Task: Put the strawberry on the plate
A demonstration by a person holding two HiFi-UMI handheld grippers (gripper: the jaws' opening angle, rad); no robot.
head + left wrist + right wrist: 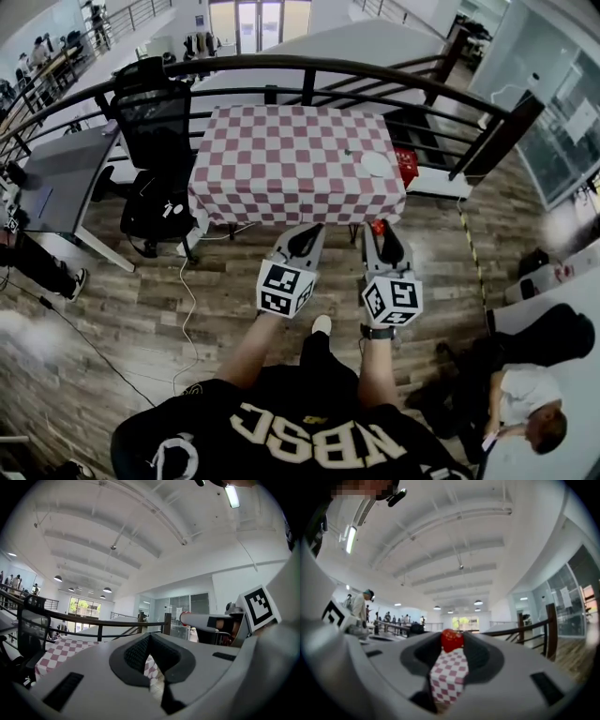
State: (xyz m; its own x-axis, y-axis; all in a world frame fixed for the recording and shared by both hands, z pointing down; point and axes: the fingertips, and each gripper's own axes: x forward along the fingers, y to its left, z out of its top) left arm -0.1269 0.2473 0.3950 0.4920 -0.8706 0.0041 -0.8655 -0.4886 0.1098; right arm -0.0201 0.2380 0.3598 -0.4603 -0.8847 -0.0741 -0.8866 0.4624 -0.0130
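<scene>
A red strawberry (378, 227) sits pinched between the tips of my right gripper (380, 231), which hangs in the air just short of the table's near edge. In the right gripper view the strawberry (452, 640) fills the gap at the end of the jaws of my right gripper (452, 644). A white plate (375, 164) lies at the right side of the red-and-white checked table (281, 150), beyond the right gripper. My left gripper (302, 236) is beside it on the left, its jaw tips meeting with nothing held (149, 637). Both point level at the table.
A black office chair (155, 122) stands at the table's left corner, with a grey desk (66, 173) further left. A dark curved railing (309, 66) runs behind the table. A red object (407, 167) sits just past the plate's side. A cable (192, 309) lies across the wood floor.
</scene>
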